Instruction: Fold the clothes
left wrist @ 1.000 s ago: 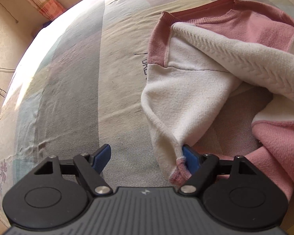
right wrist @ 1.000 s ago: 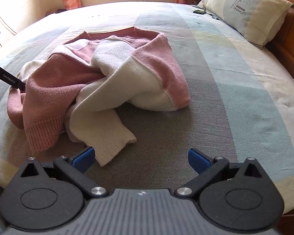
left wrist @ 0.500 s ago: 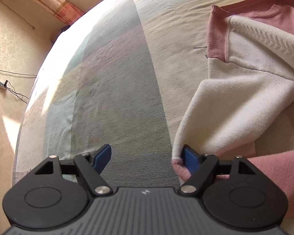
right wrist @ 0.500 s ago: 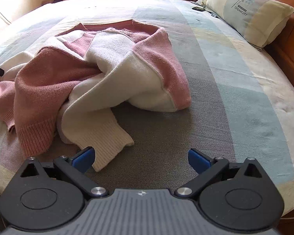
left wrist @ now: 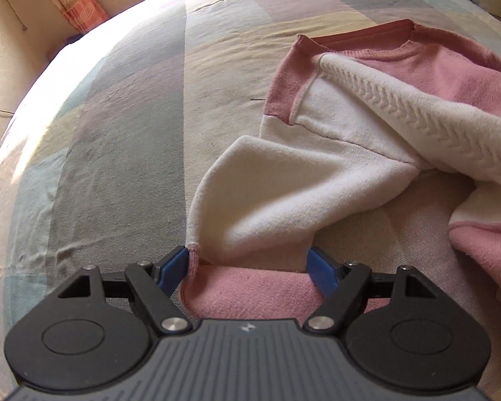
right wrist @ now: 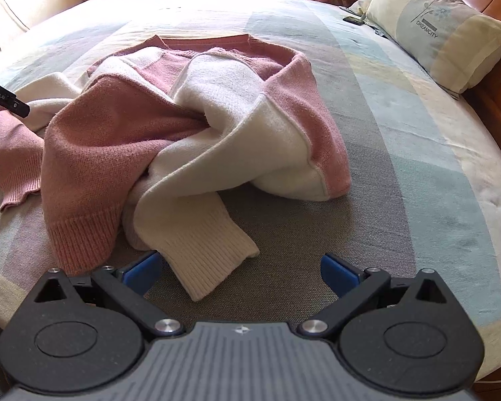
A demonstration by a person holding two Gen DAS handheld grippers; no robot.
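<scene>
step: spread sweater [right wrist: 183,133] flat on bed [right wrist: 400,167] | left gripper [left wrist: 250,267] fingers open, astride pink hem, should close there | right gripper [right wrist: 238,272] fingers open, empty, should take white cuff [right wrist: 210,260]

Sweater [right wrist: 170,133] fuzzy ribbed knit; bedsheet [right wrist: 400,167] matt woven cloth; headboard [right wrist: 497,93] glossy wood.

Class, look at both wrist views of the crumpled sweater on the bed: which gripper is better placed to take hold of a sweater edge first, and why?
Probably the left gripper: the sweater's pink hem already lies between its open jaws. The right gripper only hovers by the cream cuff.
</scene>
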